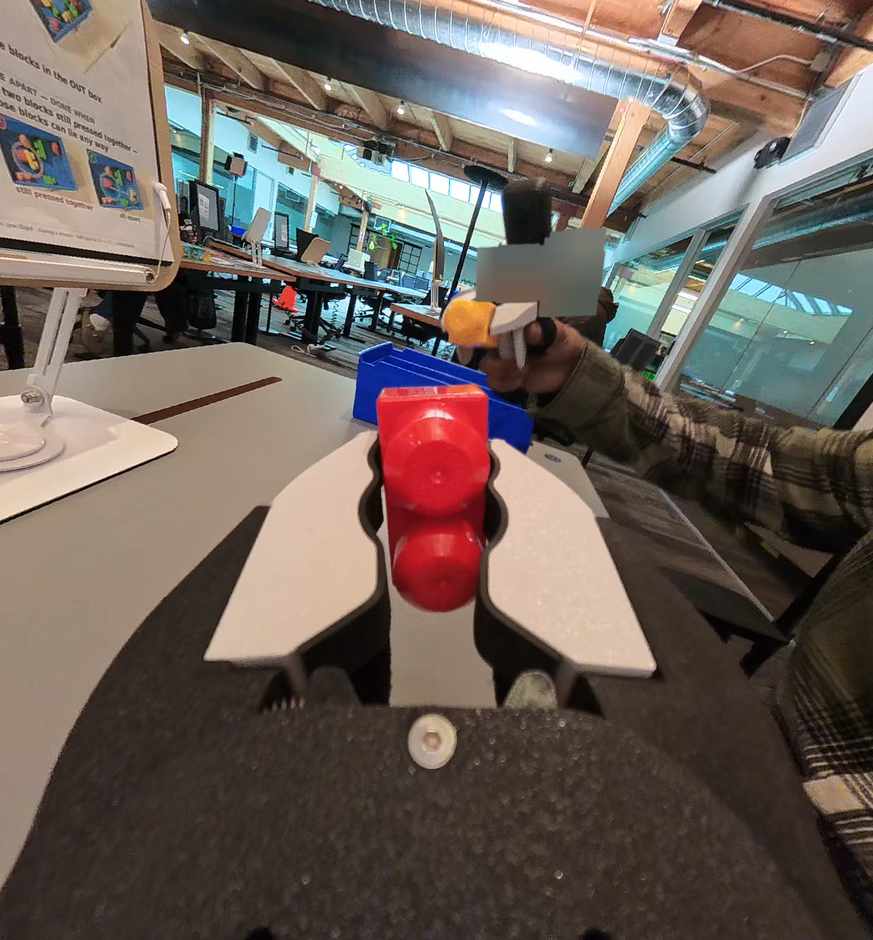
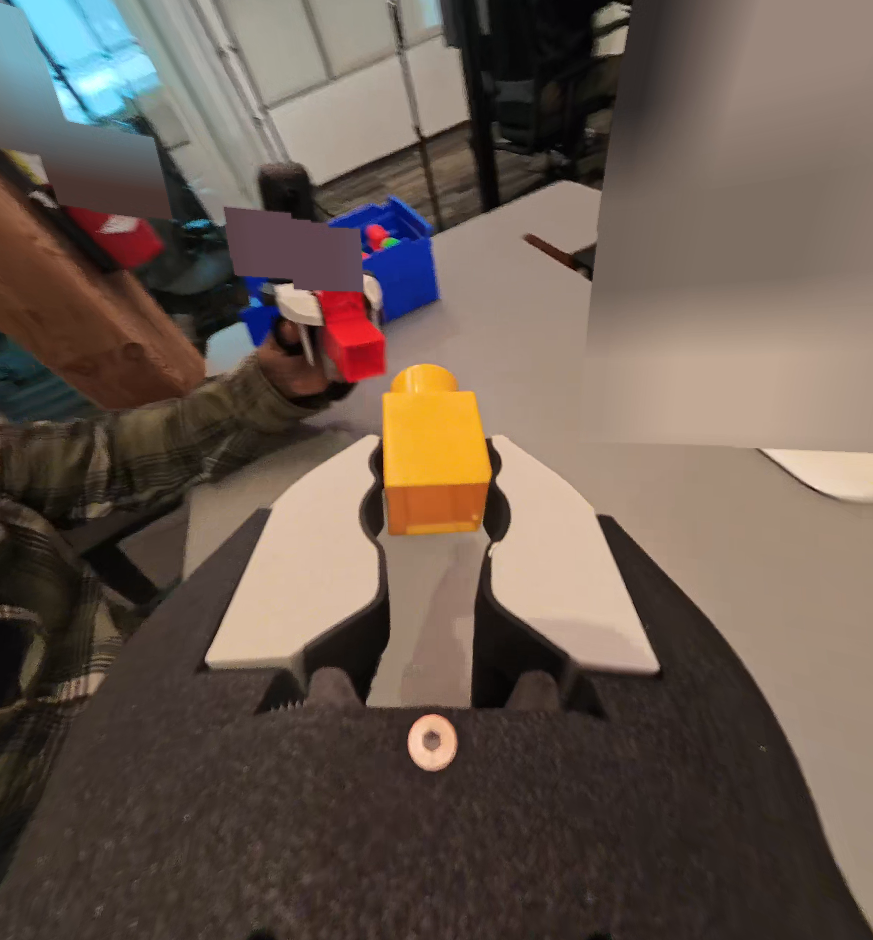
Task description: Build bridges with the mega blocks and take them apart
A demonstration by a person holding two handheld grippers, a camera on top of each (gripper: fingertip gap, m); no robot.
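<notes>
Two grippers, left gripper [image 1: 437,488] clamping red block [image 1: 434,488], right gripper [image 2: 437,483] clamping yellow block [image 2: 434,452], blue bin [image 1: 505,422] behind.

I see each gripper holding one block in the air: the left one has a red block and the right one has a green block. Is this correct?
Not quite. The right gripper holds a yellow block, not a green one; the right wrist view shows it between the fingers. The rest stands: the left gripper holds a red block, and both blocks are off the table.
</notes>
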